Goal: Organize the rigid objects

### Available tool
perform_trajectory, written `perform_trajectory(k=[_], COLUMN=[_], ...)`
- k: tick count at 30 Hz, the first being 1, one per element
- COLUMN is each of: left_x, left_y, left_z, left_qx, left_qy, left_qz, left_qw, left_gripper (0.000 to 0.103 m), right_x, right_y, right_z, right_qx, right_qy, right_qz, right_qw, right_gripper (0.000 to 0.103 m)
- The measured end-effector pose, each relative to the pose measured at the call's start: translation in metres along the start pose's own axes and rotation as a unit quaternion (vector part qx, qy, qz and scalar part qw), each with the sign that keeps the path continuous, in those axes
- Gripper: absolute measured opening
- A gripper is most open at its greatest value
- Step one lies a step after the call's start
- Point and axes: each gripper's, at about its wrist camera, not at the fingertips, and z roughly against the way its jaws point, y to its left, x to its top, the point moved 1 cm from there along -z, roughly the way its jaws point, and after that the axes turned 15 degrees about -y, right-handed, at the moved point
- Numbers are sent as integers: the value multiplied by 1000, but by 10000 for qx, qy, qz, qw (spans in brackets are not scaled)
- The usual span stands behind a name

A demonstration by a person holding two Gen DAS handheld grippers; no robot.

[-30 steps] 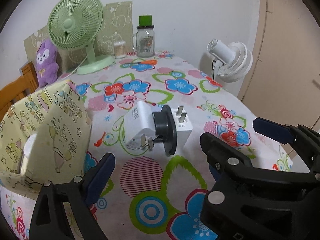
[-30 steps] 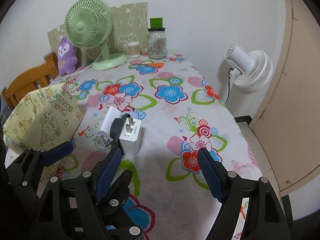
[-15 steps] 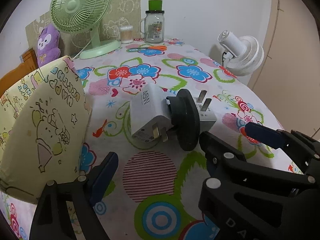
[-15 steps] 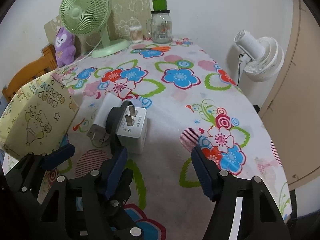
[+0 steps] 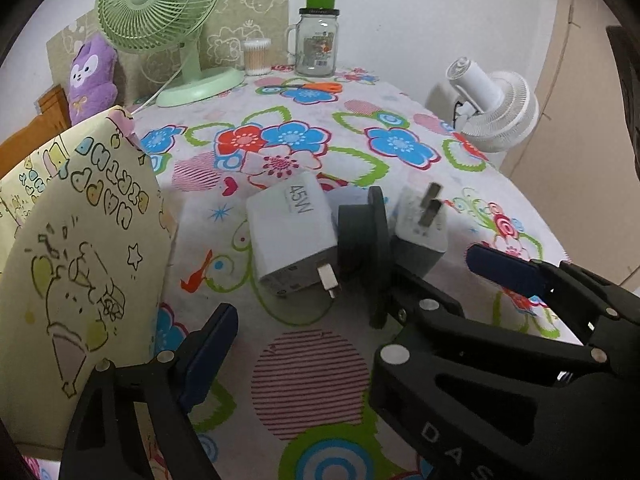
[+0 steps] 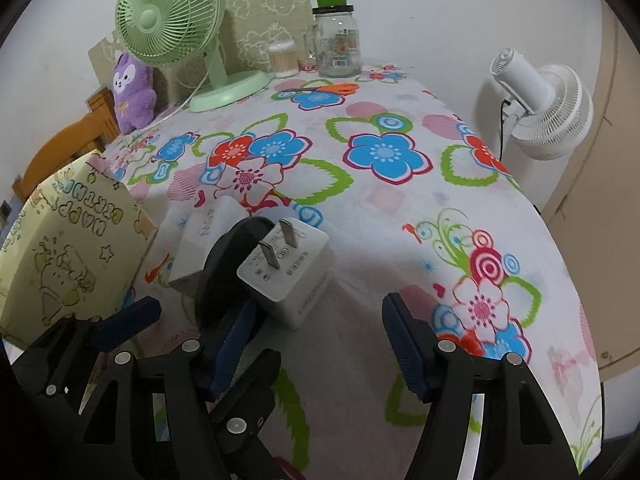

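home | floral tablecloth (image 6: 384, 208) | plush toy (image 6: 132, 92) | desk fan (image 6: 172, 20)

Both wrist fisheyes sit low and close over the worktop (image 5: 360, 92), facing the far wall; both share the chargers (image 5: 292, 240) (image 6: 284, 272), right view offset rightward.

On the table (image 6: 400, 208) in front of you three things sit touching in a row: the charger marked 45W (image 5: 290, 236) on the left, the disc-shaped adapter (image 5: 374, 248) on edge in the middle, and the second charger (image 6: 286, 276) on the right, prongs up. The paper bag (image 5: 76, 264) stands left of them. At the far edge the desk fan (image 6: 176, 28) is left of the jar (image 6: 336, 40), with the plush toy (image 6: 132, 92) further left.
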Motion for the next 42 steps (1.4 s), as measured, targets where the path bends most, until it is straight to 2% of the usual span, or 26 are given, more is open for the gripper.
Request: perform_trajectory(k=[7,8,9,10,16,19,25,27,29,32,35,42], left_x=[3,4,5,6,7,8,10,10,10,10,9,3], left_y=[4,4,4,4,-3,-7,-11,-13,-14,-15,-17,-18], left_z=[-10,-11,-12,-13,-16,-17,-16,-15,-14,-13,-11,0], left_qx=[137,142,146,129,40,130,171,146,111,69,-1,-23], left_qy=[35,17,12,20,-16,-62,-177,-188,-188,-198,-174,-209], left_qz=[-15,-29,-39,-61,-139,-142,-126,-133,-129,-126,-134,-158], left_qw=[9999,9999,9999,9999,9999,9998,9996,9996,9997,9997,9998,9997], left_gripper=[89,88,88,88,85,81,57,35,28,10,3,2], right_x=[6,7,7,7,7,6,5,5,5,3,2,-3], right_y=[0,-1,-1,-1,-7,-15,-30,-34,-36,-37,-38,-36], right_z=[-15,-15,-18,-18,-16,-12,-1,3,5,9,13,24], right_qx=[-51,-24,41,14,-154,-248,-478,-524,-552,-562,-583,-601], right_qy=[-90,-122,-90,-95,-129,-147,-180,-189,-195,-212,-216,-237], right_qz=[69,55,14,6,-44,-127,-283,-355,-386,-398,-407,-432], right_qw=[9999,9999,10000,10000,9998,9995,9983,9978,9975,9974,9972,9970], right_gripper=[67,64,51,48,47,47,47,47,47,48,48,48])
